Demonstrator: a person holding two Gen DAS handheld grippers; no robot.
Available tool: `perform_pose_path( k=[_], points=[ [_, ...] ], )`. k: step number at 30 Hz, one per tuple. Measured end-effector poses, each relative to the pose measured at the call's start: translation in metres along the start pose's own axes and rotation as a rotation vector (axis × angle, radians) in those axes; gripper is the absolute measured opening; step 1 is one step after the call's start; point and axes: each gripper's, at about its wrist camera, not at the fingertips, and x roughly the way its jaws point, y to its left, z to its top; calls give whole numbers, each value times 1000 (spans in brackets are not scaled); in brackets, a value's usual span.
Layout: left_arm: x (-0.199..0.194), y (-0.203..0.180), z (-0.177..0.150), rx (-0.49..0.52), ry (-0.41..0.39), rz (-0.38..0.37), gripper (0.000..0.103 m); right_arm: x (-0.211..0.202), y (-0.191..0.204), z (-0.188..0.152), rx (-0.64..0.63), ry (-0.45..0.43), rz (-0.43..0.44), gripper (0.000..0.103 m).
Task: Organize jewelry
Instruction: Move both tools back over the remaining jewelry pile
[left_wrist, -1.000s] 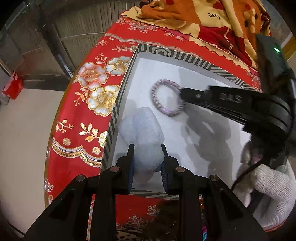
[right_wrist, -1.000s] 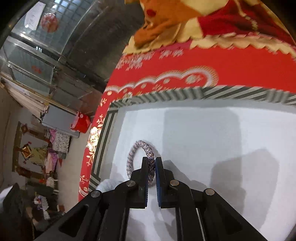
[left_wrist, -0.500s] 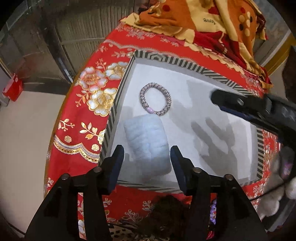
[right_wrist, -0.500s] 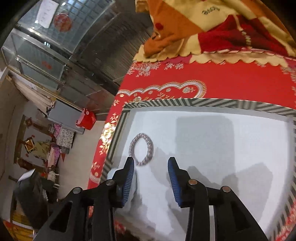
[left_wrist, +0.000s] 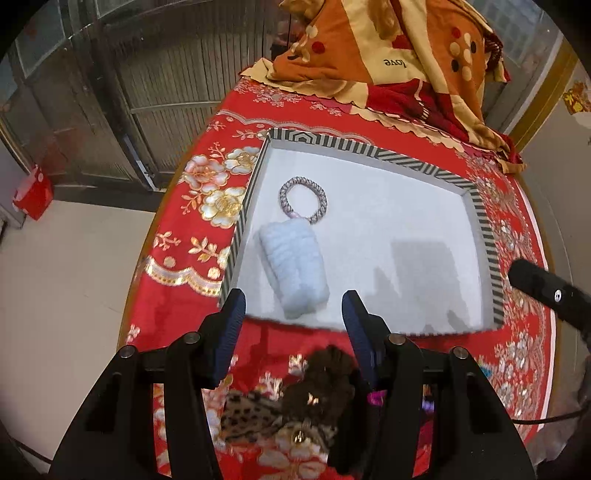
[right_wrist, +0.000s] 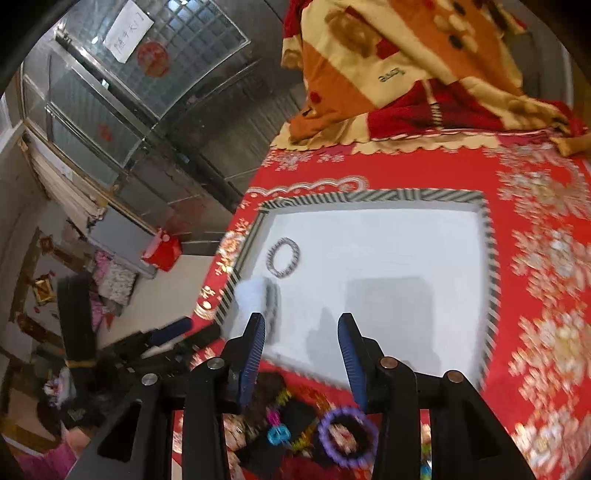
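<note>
Hovering above the near edge of the tray (left_wrist: 369, 153), the left claw (left_wrist: 293, 314) has its jaws spread wide and holds nothing. Ahead of it, inside the tray's white floor, a fluffy pale-blue scrunchie (left_wrist: 293, 266) lies in the near-left part, close to the left wall. Just beyond it, touching its far end, a braided silver-grey bracelet (left_wrist: 303, 199) lies flat as an open ring with a small pink bit on its near side. The tray has a black-and-white striped rim and sits on a red counter (left_wrist: 192, 229) cloth printed with gold and white flowers. At the far end of the counter a heaped orange, cream and red blanket (left_wrist: 388, 55) rests.

Under the left claw, on the red cloth near the tray, a dark brown scrunchie (left_wrist: 325, 380) lies beside a leopard-print one (left_wrist: 251, 410).

The right claw (right_wrist: 301, 343) is also spread and empty, hanging over the tray's near edge. From its camera the bracelet (right_wrist: 283, 257) sits in the tray's left part and the pale scrunchie (right_wrist: 255, 295) lies nearer, against the left wall, blurred. Below this claw, on the cloth, a purple beaded ring (right_wrist: 347, 435) and a small cyan and pink clip (right_wrist: 277, 432) lie among other dark pieces too blurred to name. The right claw's dark tip shows at the right edge of the left camera, outside the tray.
</note>
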Motion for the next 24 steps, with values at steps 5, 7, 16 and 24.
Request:
perform_pose_path(
  k=[5, 7, 16, 24],
  points=[
    [-15, -2, -19, 23, -13, 10, 54, -16, -2, -33, 15, -7, -45, 40],
    [-20, -2, -26, 27, -15, 9, 54, -19, -3, -46, 15, -8, -67, 40],
    [-37, 11, -54, 11, -12, -7, 54, -30, -8, -95, 36, 10, -113, 40],
    [-42, 28, -72, -36, 26, -46, 54, -27, -11, -127, 51, 51, -121, 41]
  ],
)
